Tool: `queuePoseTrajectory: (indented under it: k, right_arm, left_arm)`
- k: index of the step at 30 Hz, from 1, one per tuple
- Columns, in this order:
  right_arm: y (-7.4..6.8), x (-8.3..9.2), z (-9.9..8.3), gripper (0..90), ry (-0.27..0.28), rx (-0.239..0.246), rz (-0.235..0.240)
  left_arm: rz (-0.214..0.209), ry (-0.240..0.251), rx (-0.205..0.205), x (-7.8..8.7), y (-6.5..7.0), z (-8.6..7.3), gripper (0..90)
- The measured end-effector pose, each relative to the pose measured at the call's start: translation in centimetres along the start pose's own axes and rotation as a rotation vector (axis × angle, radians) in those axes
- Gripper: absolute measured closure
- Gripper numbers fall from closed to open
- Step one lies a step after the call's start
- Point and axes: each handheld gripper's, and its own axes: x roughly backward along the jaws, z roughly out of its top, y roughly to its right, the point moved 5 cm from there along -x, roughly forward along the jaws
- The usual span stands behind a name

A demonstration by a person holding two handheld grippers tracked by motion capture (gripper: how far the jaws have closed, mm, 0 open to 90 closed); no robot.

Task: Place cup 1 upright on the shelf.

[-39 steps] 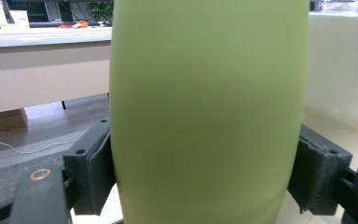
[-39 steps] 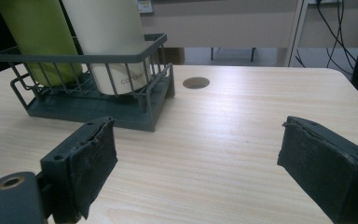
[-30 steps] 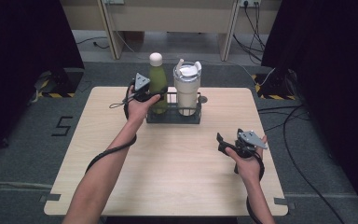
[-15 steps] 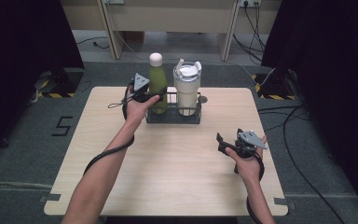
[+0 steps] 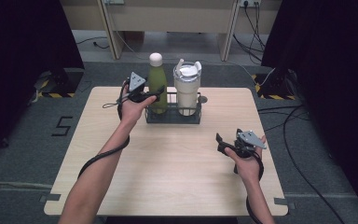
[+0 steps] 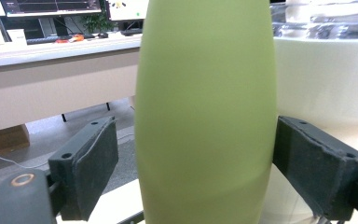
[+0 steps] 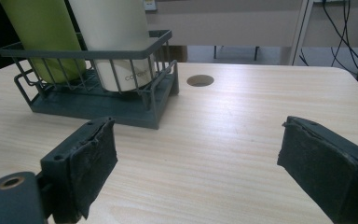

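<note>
The green bottle (image 6: 207, 112) stands upright in the wire rack (image 5: 172, 117) at the far side of the table (image 5: 177, 177), and it sits directly between the jaws of the left gripper (image 5: 145, 95). In the left gripper view the 2 black pads bracket its body. The right-hand pad appears to be at or touching the bottle's flank, while a sliver of background shows between the left-hand pad and the bottle, so the jaws are spread around it and not yet clamped.

The bottle's long axis runs vertical, straight across the line joining the 2 pads, which is the relation a squeeze depends on: closing would press both pads onto opposite sides of the rounded body. The bottle seems slightly nearer the right-hand pad, so closing may nudge it a little before both pads bear.

Just beyond that right-hand pad stands the white tumbler (image 5: 187, 91), in the same rack, close beside the bottle. The pad sits in the narrow gap between the 2 vessels, so a lift would probably need to go straight up to clear the rack's rail.

The right gripper (image 5: 228, 145) hangs over the near right part of the table, well apart from the rack, its jaws wide open and holding nothing. The left hand is clearly the nearer one.
</note>
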Motion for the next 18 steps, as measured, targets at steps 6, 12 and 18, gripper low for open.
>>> queuePoseTrajectory:
  k: [6,12,18]
  right_arm:
    - [0.1,-0.1,-0.2,10.8,-0.003,0.0,-0.001]
    - [0.2,0.0,-0.3,10.8,-0.005,-0.007,-0.002]
    - [0.7,0.0,-0.4,10.8,-0.004,-0.014,-0.009]
  left_arm:
    - [-0.006,0.004,-0.005,0.8,-0.1,0.1,14.1]
    - [-0.022,0.014,-0.006,1.7,0.2,0.1,14.0]
    - [-0.028,0.009,-0.005,2.7,0.3,-0.2,14.0]
